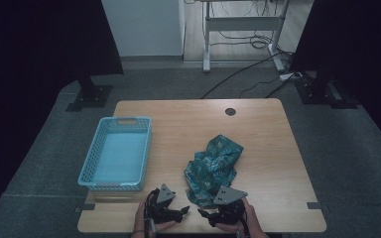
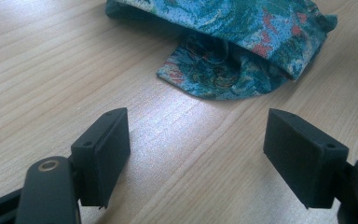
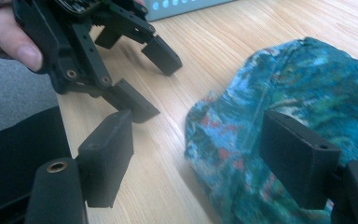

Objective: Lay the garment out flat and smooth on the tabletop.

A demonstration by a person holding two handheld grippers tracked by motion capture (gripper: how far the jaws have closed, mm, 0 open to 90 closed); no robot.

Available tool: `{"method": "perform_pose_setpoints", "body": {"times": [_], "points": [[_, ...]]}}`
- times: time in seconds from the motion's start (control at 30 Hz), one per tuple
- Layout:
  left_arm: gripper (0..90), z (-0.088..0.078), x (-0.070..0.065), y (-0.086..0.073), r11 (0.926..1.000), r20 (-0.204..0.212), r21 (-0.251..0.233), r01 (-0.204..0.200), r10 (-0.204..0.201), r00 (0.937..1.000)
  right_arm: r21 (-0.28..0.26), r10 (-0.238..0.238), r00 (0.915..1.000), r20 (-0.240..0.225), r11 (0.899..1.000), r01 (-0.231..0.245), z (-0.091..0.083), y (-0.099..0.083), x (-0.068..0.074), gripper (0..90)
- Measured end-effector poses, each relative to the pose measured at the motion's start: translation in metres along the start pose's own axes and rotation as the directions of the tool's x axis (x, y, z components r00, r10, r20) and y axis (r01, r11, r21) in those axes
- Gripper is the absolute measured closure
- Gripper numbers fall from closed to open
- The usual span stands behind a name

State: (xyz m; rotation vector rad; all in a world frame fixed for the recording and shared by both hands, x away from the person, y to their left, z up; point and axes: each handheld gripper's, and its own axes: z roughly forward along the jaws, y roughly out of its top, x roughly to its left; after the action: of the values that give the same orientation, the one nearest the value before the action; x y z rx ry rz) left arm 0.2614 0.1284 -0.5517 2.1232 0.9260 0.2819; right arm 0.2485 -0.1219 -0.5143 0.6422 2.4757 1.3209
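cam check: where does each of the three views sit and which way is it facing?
High view: above the person's table edge, looking forward and down on the table, blue basket, patterned cloth; both hands, left gripper and right gripper at bottom.
Left gripper view: low over the wood, along its open jaws toward the cloth's edge.
Right gripper view: along its open jaws at the cloth; the other hand holds the left gripper.
Shared: cloth and tabletop.

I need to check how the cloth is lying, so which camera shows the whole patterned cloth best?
The high view: the teal patterned cloth lies crumpled on the table, its whole outline visible, beside the blue basket. The left gripper view gives just its near folded edge; the right gripper view a close, blurred part.
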Motion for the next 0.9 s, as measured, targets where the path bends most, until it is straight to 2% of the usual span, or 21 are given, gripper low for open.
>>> {"method": "perform_pose_setpoints", "body": {"times": [0.23, 0.47, 0.63, 0.7, 0.83, 0.9], "points": [[22.7, 0.0, -0.001, 0.0, 1.0, -0.001, 0.001, -0.004, 0.004, 1.0, 0.024, -0.014, 0.9998, -0.016, 1.0, 0.014, 0.011, 0.002, 0.002, 26.1], [23.3, 0.0, 0.0, 0.0, 1.0, -0.004, 0.001, -0.001, 0.001, 1.0, 0.084, -0.018, 0.9996, -0.023, 0.996, 0.02, 0.026, -0.002, -0.002, 26.1], [23.4, 0.0, 0.0, 0.0, 1.0, -0.006, 0.002, -0.002, 0.002, 1.0, 0.111, -0.013, 0.9997, -0.023, 0.994, 0.015, 0.034, -0.008, -0.007, 26.1], [23.6, 0.0, 0.0, 0.0, 1.0, -0.006, 0.002, -0.001, 0.001, 1.0, 0.135, -0.01, 0.9996, -0.025, 0.991, 0.014, 0.037, -0.015, -0.008, 26.2], [23.6, 0.0, 0.0, 0.0, 1.0, -0.011, 0.004, -0.006, 0.006, 0.9999, 0.13, 0.002, 0.9996, -0.027, 0.991, 0.002, 0.038, -0.021, -0.009, 27.1], [23.6, 0.0, -0.001, 0.0, 1.0, -0.013, 0.004, -0.008, 0.008, 0.9999, 0.134, -0.008, 0.9998, -0.016, 0.991, 0.01, 0.038, -0.021, -0.009, 29.5]]}}
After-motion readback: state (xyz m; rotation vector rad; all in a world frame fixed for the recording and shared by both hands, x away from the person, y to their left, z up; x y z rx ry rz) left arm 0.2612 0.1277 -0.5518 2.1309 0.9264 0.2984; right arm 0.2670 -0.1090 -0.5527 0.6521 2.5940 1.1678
